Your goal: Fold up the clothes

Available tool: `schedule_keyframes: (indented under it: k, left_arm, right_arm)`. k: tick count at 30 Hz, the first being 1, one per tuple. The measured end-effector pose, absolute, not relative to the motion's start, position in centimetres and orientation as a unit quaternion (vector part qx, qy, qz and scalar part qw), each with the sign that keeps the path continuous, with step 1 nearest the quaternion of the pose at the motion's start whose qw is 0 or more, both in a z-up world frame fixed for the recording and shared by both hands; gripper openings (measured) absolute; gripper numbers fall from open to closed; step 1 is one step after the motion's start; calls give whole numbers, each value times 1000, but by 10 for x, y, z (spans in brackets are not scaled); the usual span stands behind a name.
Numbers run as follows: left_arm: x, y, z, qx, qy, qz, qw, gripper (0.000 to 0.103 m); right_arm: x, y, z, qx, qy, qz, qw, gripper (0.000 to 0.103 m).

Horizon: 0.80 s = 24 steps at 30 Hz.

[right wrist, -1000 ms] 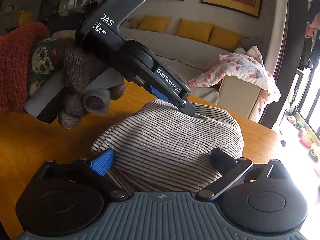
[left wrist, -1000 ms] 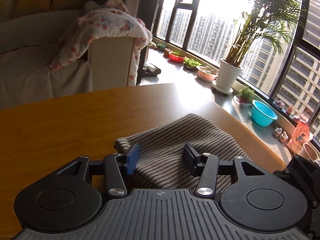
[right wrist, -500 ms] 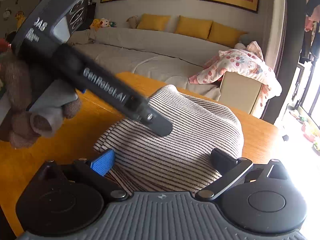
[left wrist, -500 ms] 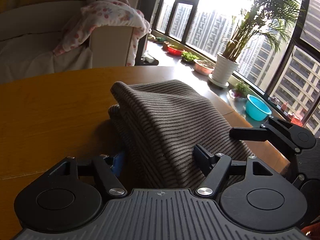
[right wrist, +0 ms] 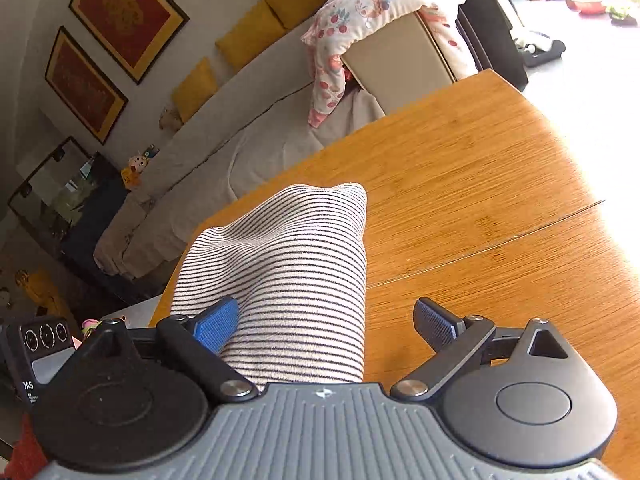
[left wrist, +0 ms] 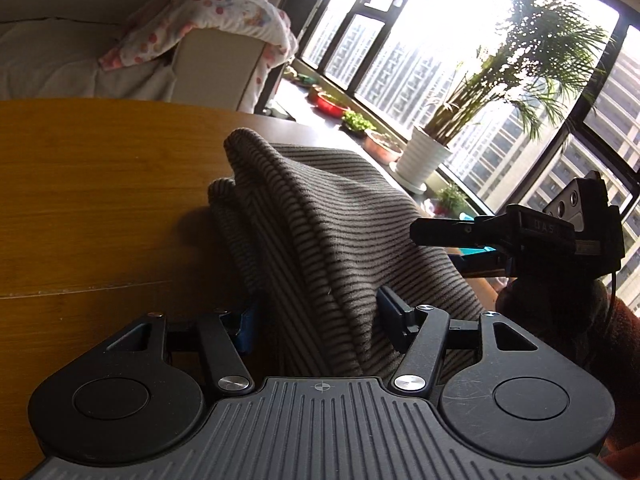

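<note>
A: Near the window-side edge of the wooden surface (left wrist: 100,184) sits the grey knitted garment with thin dark stripes (left wrist: 320,240), bunched into a raised ridge rather than lying flat. Why does it stand up like that?

B: It seems gathered for a fold. The left gripper (left wrist: 316,320) straddles the ridge, its jaws closing at about half width with cloth between them; I judge the pads not yet pressing.

A: And the right gripper (right wrist: 326,326)?

B: Wide, beginning to close. The garment passes between its fingers, touching the left blue pad (right wrist: 216,326), while the other pad stands apart over bare wood. Probably it is lining up on the fabric's edge so both grippers can carry the fold together.
</note>
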<state>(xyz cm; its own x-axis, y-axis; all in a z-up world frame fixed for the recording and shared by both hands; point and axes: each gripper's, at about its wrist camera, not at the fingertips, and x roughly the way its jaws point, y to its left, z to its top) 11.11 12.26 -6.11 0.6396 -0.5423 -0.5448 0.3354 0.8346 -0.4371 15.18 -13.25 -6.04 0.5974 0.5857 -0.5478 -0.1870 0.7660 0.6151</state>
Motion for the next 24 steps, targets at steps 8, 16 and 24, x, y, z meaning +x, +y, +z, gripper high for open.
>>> schedule_keyframes:
  k: [8, 16, 24]
  left_arm:
    - [110, 131, -63, -153, 343, -240, 895, 70]
    - [106, 134, -65, -151, 343, -235, 897, 75]
    - [120, 124, -64, -147, 349, -253, 890, 70]
  right_arm:
    - [138, -83, -15, 162, 319, 292, 887, 76]
    - [130, -113, -49, 185, 379, 242, 874, 81]
    - [119, -123, -63, 228, 377, 244, 864, 90]
